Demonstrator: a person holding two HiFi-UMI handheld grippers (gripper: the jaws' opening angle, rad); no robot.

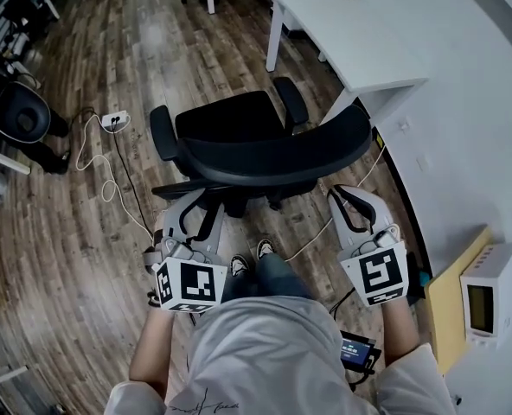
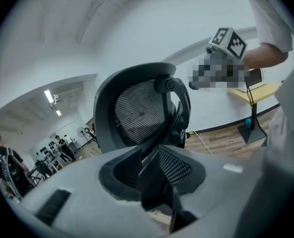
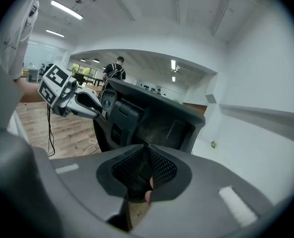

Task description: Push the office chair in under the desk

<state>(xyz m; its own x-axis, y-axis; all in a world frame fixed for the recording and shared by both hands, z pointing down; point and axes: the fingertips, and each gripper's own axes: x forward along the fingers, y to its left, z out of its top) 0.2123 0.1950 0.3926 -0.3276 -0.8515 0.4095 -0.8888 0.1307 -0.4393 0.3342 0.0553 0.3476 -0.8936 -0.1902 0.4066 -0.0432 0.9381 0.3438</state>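
A black office chair [image 1: 256,150] stands on the wood floor with its curved backrest toward me and its seat facing the white desk [image 1: 368,33] at the upper right. The chair is outside the desk, near its front corner. My left gripper [image 1: 185,204] reaches toward the left lower side of the backrest, jaws parted, nothing between them; the left gripper view has the mesh back [image 2: 137,110] just beyond the jaws [image 2: 149,155]. My right gripper [image 1: 353,199] sits by the backrest's right end, its jaws [image 3: 146,155] a narrow gap apart, with the chair back [image 3: 152,120] ahead.
A white power strip with a looping cable [image 1: 113,121] lies on the floor left of the chair. Another dark chair [image 1: 18,111] stands far left. A yellow cabinet with a white device [image 1: 485,288] stands at the right by the white wall. People stand far off.
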